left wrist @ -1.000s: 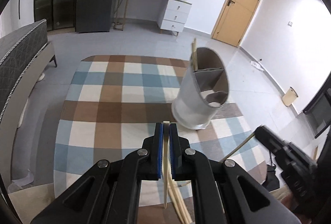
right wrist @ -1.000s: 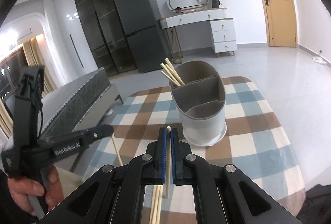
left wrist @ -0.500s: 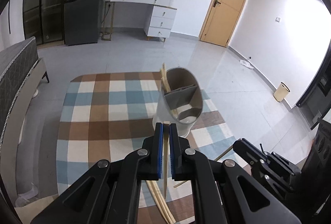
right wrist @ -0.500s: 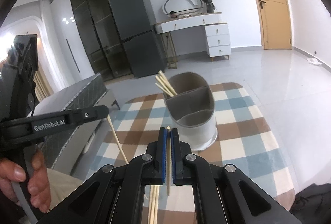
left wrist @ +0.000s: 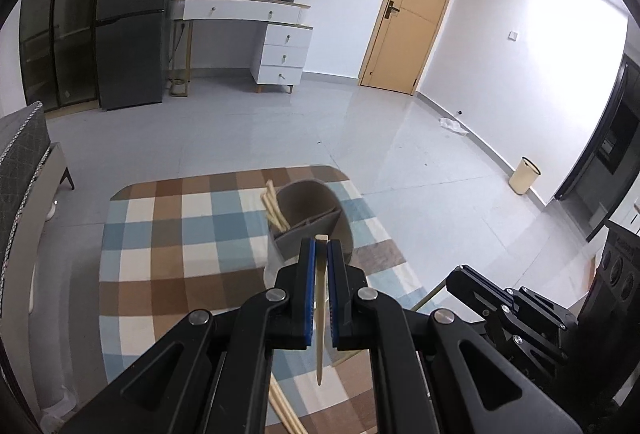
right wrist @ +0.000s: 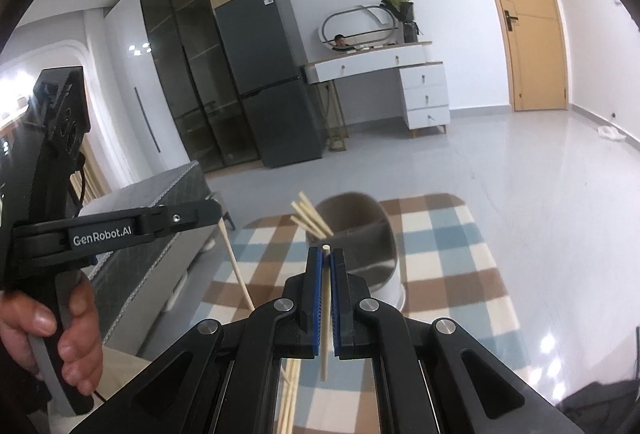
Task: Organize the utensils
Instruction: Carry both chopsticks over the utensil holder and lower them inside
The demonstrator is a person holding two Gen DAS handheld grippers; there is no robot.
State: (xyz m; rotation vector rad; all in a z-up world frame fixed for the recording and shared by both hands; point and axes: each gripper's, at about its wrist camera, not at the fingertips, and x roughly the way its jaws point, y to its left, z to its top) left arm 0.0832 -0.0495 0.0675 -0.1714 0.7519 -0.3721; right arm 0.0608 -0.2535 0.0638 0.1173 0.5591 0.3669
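You have lifted both grippers higher above the utensil holder [left wrist: 310, 222] on the checked rug [left wrist: 168, 234]. The left gripper [left wrist: 319, 254] and right gripper [right wrist: 326, 262] each pinch one chopstick [left wrist: 320, 314], ready to drop in.

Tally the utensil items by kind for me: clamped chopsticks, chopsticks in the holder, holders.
Clamped chopsticks: 2, one in the left gripper, one in the right gripper
Chopsticks standing in the utensil holder: 3
Utensil holder: 1
Total: 6; loose chopsticks under the grippers are too hidden to count.
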